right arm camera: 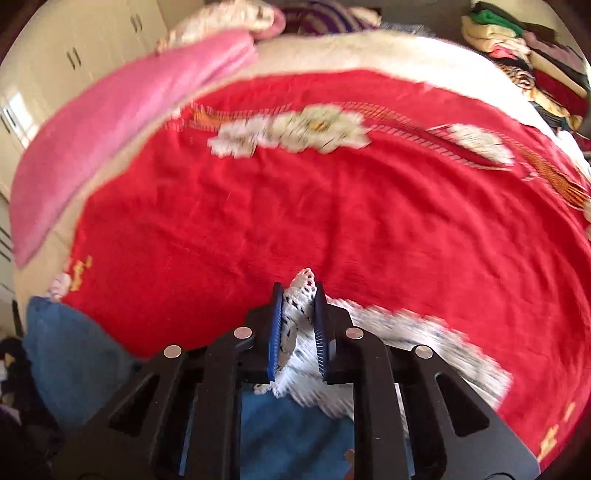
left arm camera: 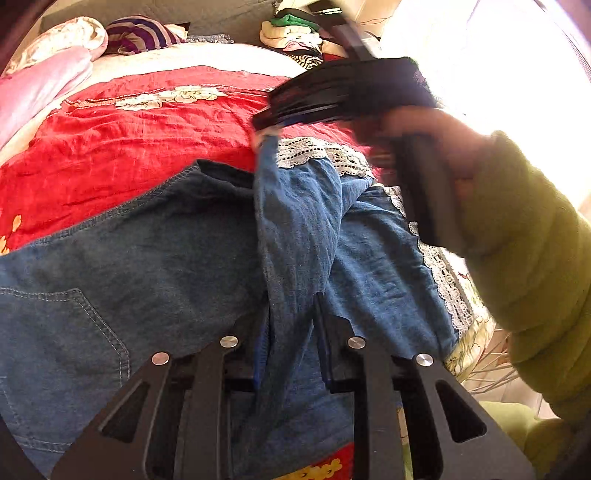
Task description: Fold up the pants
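Blue denim pants (left arm camera: 155,251) with a white lace hem (left arm camera: 321,155) lie on a red bedspread (left arm camera: 129,140). My left gripper (left arm camera: 291,321) is shut on a raised fold of the denim near the middle of the pants. My right gripper (right arm camera: 299,306) is shut on the white lace hem (right arm camera: 295,325) and holds it above the red bedspread (right arm camera: 332,221). In the left wrist view the right gripper (left arm camera: 266,125) lifts the leg end up at the far side. A back pocket (left arm camera: 74,325) shows at the lower left.
A pink blanket (right arm camera: 122,122) and a striped purple cloth (left arm camera: 140,35) lie at the bed's far left. A pile of folded clothes (right arm camera: 528,55) stands at the far right. White cupboards (right arm camera: 74,55) stand on the left. My green-sleeved arm (left arm camera: 524,258) crosses the right side.
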Available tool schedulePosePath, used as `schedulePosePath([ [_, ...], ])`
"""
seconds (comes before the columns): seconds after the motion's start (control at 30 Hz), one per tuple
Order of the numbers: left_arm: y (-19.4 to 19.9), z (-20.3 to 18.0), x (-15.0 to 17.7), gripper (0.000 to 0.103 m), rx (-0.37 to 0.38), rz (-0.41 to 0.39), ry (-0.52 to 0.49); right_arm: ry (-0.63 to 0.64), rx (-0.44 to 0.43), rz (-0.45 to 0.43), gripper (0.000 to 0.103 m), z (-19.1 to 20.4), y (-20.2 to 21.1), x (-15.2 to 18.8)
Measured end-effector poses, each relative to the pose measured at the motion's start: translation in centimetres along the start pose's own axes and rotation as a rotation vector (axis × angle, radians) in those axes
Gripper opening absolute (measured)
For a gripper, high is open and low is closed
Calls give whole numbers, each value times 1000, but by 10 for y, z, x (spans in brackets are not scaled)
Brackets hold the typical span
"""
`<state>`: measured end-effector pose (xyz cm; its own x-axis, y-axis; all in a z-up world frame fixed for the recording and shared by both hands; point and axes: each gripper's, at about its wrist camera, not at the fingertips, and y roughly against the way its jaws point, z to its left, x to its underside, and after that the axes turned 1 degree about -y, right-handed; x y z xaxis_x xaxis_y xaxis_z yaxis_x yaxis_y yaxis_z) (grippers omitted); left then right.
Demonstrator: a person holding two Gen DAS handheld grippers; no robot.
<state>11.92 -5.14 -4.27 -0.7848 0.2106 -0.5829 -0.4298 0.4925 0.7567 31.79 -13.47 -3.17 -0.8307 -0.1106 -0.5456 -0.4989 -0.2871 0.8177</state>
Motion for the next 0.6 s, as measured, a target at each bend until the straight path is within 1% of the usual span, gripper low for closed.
schedulePosePath([
  [0.03,-1,1,-1,21,-3,-2,1,-26,-11,-25,8,-8,17,4],
  [0.1,0,2,0,23,-6,-11,5,-59,-25,-53,7,-19,38,8],
  [0.17,2,3,1,23,-11,-24,8,-89,-20,-88,7,-34,65,22],
  [0.3,7,4,0,22,-36,-46,3,-140,-26,-116,7,-56,101,47],
  [0.33,10,4,1,21,-32,-52,-2,-153,-32,-118,7,-61,111,56],
  [0.37,13,2,2,16,-18,-57,-10,-161,-30,-118,7,-64,120,65],
  [0.4,18,-1,3,7,-6,-56,-25,-168,-30,-119,7,-66,127,73],
  [0.5,25,-11,7,6,-10,-55,-75,-188,-52,-107,7,-73,153,108],
  [0.6,33,-18,16,5,9,-44,-118,-189,-68,-102,7,-74,170,136],
])
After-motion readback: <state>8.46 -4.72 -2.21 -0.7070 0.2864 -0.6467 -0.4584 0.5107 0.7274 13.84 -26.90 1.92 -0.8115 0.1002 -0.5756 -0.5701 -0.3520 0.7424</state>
